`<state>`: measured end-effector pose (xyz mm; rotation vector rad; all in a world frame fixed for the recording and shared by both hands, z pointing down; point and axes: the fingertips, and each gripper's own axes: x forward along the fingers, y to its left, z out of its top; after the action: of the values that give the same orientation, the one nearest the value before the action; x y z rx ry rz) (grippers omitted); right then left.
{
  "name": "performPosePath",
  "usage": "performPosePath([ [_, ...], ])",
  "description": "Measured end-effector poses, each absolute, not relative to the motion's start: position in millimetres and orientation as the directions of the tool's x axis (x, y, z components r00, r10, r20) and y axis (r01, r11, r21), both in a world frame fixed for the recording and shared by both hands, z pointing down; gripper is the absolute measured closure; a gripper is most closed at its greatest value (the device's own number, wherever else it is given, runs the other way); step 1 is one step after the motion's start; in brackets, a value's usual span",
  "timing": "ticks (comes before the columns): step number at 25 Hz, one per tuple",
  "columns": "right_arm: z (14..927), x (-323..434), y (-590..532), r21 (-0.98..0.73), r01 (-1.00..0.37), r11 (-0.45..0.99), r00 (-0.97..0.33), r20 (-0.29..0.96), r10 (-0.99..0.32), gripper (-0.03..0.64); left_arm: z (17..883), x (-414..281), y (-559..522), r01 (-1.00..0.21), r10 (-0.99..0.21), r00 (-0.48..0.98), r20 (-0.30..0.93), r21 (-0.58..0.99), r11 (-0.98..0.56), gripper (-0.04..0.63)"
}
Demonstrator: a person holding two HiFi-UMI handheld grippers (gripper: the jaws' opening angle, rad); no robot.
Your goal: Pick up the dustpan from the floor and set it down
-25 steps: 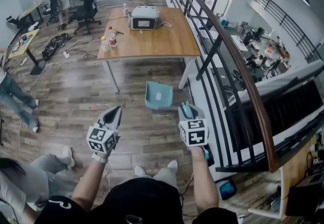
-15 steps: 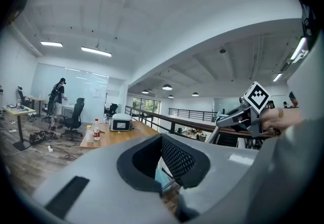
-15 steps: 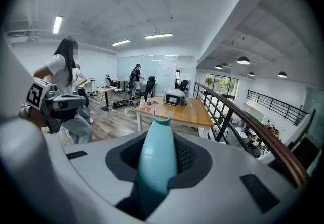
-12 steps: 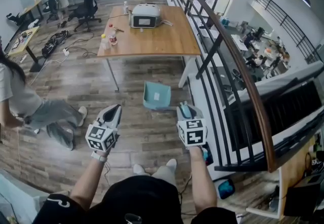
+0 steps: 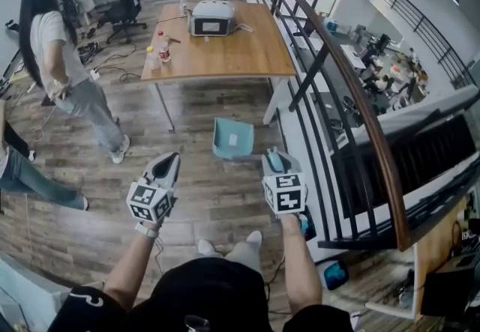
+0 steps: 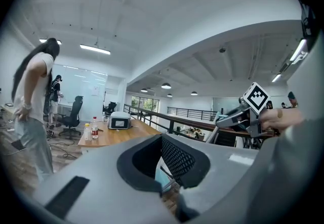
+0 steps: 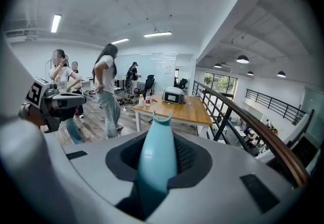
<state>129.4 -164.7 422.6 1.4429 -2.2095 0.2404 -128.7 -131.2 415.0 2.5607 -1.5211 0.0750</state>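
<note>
the right gripper [image 5: 274,162] is clamped on the light-blue handle of the dustpan [image 5: 232,139]; in the right gripper view the handle stands up through the dark recess between the jaws, its forked end pointing toward the wooden table [image 5: 225,53]; in the head view the pan end lies on the near side of the table, close to the table's near right leg, over the wooden floor [image 5: 202,203], and whether it touches the boards cannot be told; the left gripper [image 5: 166,167] is farther from the table than the pan and off to the pan's left, its jaws a little apart with nothing between them, a sliver of the blue pan showing through the gap in its own view; on the table's far end sits a white box-like device [image 5: 211,21], with two bottles [image 5: 159,53] toward the table's left edge; a long-haired person [image 5: 64,61] stands to the left of the table; a dark railing with a wooden top rail [image 5: 352,91] runs along the table's right side.
</note>
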Motion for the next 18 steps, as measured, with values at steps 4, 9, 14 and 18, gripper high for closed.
performPosePath([
  [4,429,132,-168,0.124,-0.898,0.421,-0.315,0.488,-0.814,0.528,417,-127,-136,-0.872,-0.863,0.488,0.126,0.109,-0.477,0.598],
  [9,436,136,-171,0.127,-0.902,0.412,-0.302,0.494,-0.815,0.528,420,-122,-139,-0.864,-0.855,0.502,0.13,0.12,-0.489,0.598],
  [14,450,145,-177,0.127,-0.906,0.403,-0.291,0.506,-0.812,0.528,424,-113,-144,-0.857,-0.846,0.514,0.139,0.129,-0.499,0.598],
  [18,461,146,-181,0.116,-0.908,0.403,-0.284,0.537,-0.794,0.528,430,-109,-151,-0.851,-0.839,0.524,0.146,0.129,-0.509,0.598],
])
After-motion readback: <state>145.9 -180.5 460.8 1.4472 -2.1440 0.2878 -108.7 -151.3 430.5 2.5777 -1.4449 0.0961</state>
